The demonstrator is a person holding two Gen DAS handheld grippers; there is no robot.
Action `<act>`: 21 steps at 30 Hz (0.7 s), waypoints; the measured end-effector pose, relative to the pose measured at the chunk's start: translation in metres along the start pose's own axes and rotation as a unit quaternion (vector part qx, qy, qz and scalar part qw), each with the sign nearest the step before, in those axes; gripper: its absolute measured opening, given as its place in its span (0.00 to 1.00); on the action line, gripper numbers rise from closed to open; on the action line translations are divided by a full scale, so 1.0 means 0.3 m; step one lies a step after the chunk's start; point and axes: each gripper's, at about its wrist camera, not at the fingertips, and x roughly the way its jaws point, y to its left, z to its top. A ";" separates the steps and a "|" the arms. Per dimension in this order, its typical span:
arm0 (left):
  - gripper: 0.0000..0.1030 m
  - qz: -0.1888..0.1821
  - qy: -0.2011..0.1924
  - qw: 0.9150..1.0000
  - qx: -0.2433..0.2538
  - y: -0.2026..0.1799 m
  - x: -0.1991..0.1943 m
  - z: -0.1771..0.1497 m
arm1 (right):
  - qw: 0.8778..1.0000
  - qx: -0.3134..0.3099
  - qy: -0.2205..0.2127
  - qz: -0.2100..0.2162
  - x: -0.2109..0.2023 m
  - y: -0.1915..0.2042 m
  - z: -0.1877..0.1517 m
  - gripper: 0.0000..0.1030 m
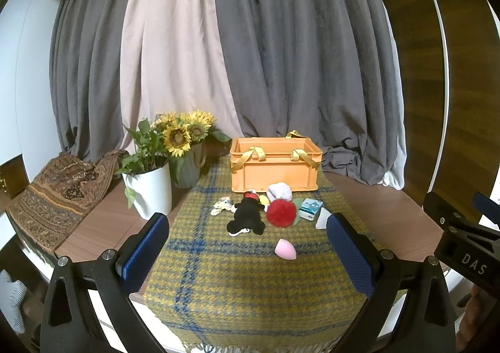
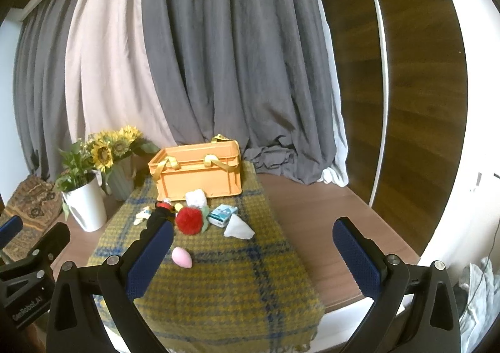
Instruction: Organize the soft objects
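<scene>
left claw (image 1: 247, 246): closest thing in its own view, blue pads spread wide, nothing between them, hovering over the near end of the plaid blanket (image 1: 250, 284)
right claw (image 2: 253, 246): same deal, jaws wide apart and empty, sitting off to the right of the pile
pink sponge (image 1: 285, 248): the egg-shaped makeup one, lying alone on the blanket, nearest soft thing to both claws
the pile: black plush toy (image 1: 247, 216), red pompom (image 1: 281, 208) touching it, white fluffy thing (image 1: 279, 191) right up against the crate, a small patterned sock or cloth (image 1: 221, 205) on the left, a blue-white tissue pack (image 1: 310, 208) and a white folded cloth (image 2: 239, 228) on the right
orange crate (image 1: 275, 162): open top, gold strap handles flopped over the rim, at the far end of the blanket, looks empty from here but I can't see the bottom
desk (image 1: 384, 221): wood, blanket runs down the middle; sunflowers (image 1: 181, 131) and a white plant pot (image 1: 150, 193) off to the left
progress: my guess is nothing sorted yet, everything's outside the crate
how I'd do it: start with the sponge since it's isolated, come down over it, pinch across the fat middle so it doesn't squirt out, then lift clear over the crate rim and handles before letting go
watch out: pompom and plush touch, so grabbing one may drag the other
</scene>
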 end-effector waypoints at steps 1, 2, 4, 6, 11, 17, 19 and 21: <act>1.00 0.000 -0.001 1.000 0.000 -0.002 -0.004 -0.003 | 1.000 0.001 0.000 0.000 0.000 -0.004 0.001 1.00; 1.00 0.000 -0.002 1.000 0.001 -0.004 -0.007 -0.006 | 1.000 0.001 0.000 0.000 0.000 -0.008 0.002 1.00; 1.00 -0.001 -0.002 1.000 0.002 -0.008 -0.002 0.000 | 1.000 0.000 -0.001 0.000 -0.001 -0.007 0.002 1.00; 1.00 -0.002 -0.002 1.000 0.002 -0.010 -0.003 -0.002 | 1.000 0.001 0.000 0.000 0.001 -0.010 0.006 1.00; 1.00 -0.006 -0.004 1.000 0.002 -0.017 0.002 -0.005 | 1.000 0.001 -0.003 0.000 -0.001 -0.012 0.006 1.00; 1.00 -0.010 -0.006 1.000 0.002 -0.026 0.003 -0.006 | 1.000 0.002 -0.004 -0.002 -0.004 -0.012 0.009 1.00; 1.00 -0.011 -0.006 1.000 0.001 -0.026 0.003 -0.009 | 1.000 0.002 -0.004 -0.002 -0.004 -0.012 0.009 1.00; 1.00 -0.012 -0.007 1.000 0.000 -0.026 0.002 -0.014 | 1.000 0.002 -0.004 -0.002 -0.004 -0.012 0.010 1.00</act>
